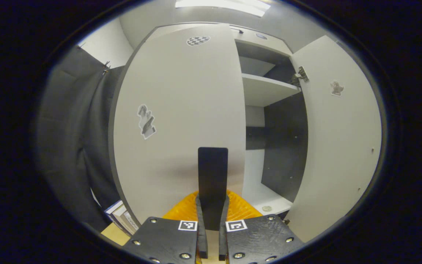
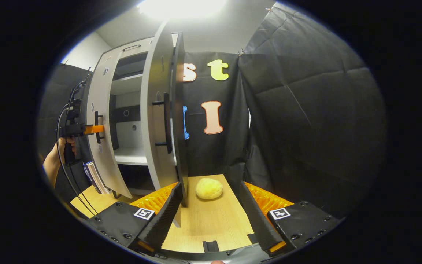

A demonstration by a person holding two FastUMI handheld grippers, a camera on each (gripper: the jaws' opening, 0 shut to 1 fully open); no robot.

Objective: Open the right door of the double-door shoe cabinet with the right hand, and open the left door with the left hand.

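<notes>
Left gripper view: my left gripper (image 1: pixel 213 161) is clamped on the upright handle (image 1: pixel 213 176) of the left door (image 1: pixel 181 110), right door (image 1: pixel 339 139) swung open far right. Right gripper view: right gripper (image 2: pixel 211 209) gapes empty, right door's handle (image 2: pixel 166 123) up-left of it, so I reckon only the left door needs pulling.

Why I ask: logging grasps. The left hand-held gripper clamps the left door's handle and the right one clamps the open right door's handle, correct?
No. The right gripper view shows the right hand-held gripper open, holding nothing, the right door's handle free of it. The left hand-held gripper does clamp the left door's handle.
</notes>
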